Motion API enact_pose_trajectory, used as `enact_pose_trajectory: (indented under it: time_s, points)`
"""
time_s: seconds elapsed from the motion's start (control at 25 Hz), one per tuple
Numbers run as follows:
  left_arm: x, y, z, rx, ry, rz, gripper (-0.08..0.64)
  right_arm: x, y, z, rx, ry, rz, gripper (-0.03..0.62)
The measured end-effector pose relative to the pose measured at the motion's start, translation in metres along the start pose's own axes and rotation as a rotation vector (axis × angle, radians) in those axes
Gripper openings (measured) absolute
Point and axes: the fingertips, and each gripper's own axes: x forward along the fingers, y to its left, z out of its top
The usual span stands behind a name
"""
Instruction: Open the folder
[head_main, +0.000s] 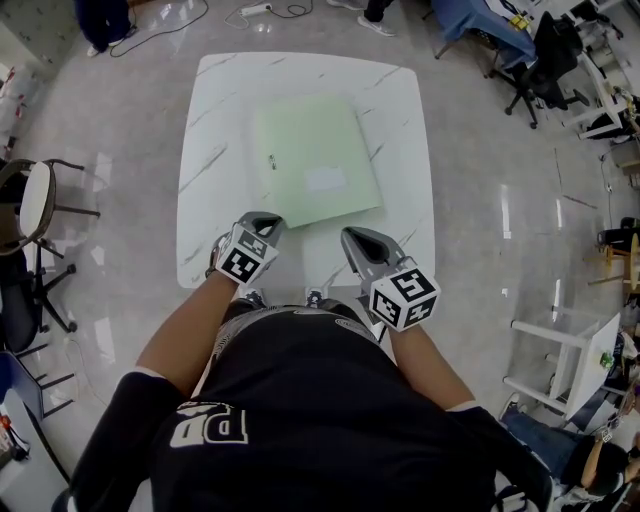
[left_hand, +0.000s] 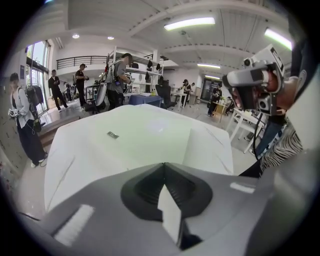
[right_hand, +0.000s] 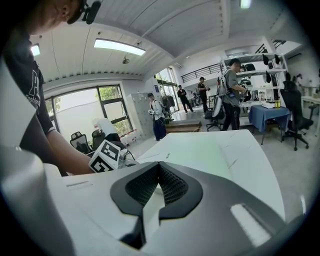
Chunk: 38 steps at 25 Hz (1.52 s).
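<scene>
A pale green folder (head_main: 315, 160) lies flat and closed on the white marble table (head_main: 400, 110), with a small clip (head_main: 271, 160) near its left edge and a white label (head_main: 325, 180). My left gripper (head_main: 268, 222) hovers by the table's near edge, just short of the folder's near left corner, jaws shut and empty. My right gripper (head_main: 356, 238) hangs over the near edge, right of the folder's near corner, also shut and empty. In the left gripper view the folder (left_hand: 145, 125) lies ahead of the shut gripper (left_hand: 162, 165). The right gripper view shows the folder (right_hand: 200, 147) beyond its shut tips (right_hand: 159, 164).
A chair (head_main: 35, 200) stands left of the table. Office chairs (head_main: 545, 60) and white shelving (head_main: 565, 360) stand at the right. Cables (head_main: 260, 10) lie on the floor beyond the table. People stand in the background (left_hand: 117, 75).
</scene>
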Motion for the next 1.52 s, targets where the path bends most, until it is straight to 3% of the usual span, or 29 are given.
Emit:
enact_pose_trajectory:
  time_s: [0.68,0.84,1.24,1.52]
  points:
    - [-0.001,0.001,-0.002,-0.049,-0.033,-0.012,0.052,-0.009,0.005,0.009,-0.163,-0.012,0.005,0.003]
    - [-0.002,0.003,0.000,-0.071,-0.022,-0.025,0.052,-0.010,0.012,0.014,-0.225,-0.018,0.021,0.037]
    - [-0.004,-0.001,0.000,-0.082,-0.013,-0.035,0.052,-0.011,0.016,0.009,-0.292,0.009,0.017,0.037]
    - [-0.002,-0.001,0.001,-0.089,-0.008,-0.040,0.052,-0.003,0.014,0.005,-0.427,0.057,0.009,0.037]
